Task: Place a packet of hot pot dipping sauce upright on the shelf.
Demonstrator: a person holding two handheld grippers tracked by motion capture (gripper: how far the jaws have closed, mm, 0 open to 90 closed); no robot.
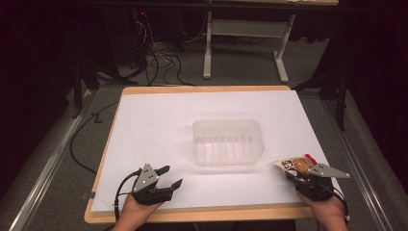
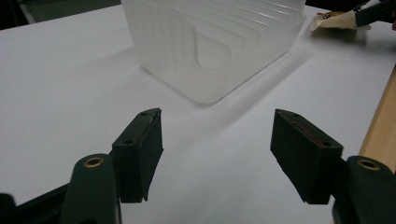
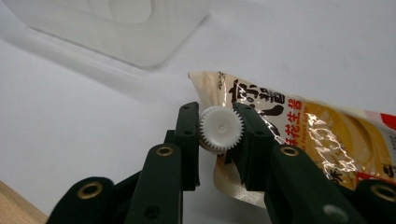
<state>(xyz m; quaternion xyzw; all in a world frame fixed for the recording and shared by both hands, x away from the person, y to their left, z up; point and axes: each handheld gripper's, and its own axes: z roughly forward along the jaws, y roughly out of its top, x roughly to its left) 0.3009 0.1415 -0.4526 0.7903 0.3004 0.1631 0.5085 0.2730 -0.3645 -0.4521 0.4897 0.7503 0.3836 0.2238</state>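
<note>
I read my right gripper as pinched on the white ridged cap of a printed pouch. In the high view the pouch lies on the white table sheet at about four o'clock from the clear plastic tub, near but apart. My left gripper sits at seven o'clock from the tub, jaws spread with nothing between them, just above the sheet.
</note>
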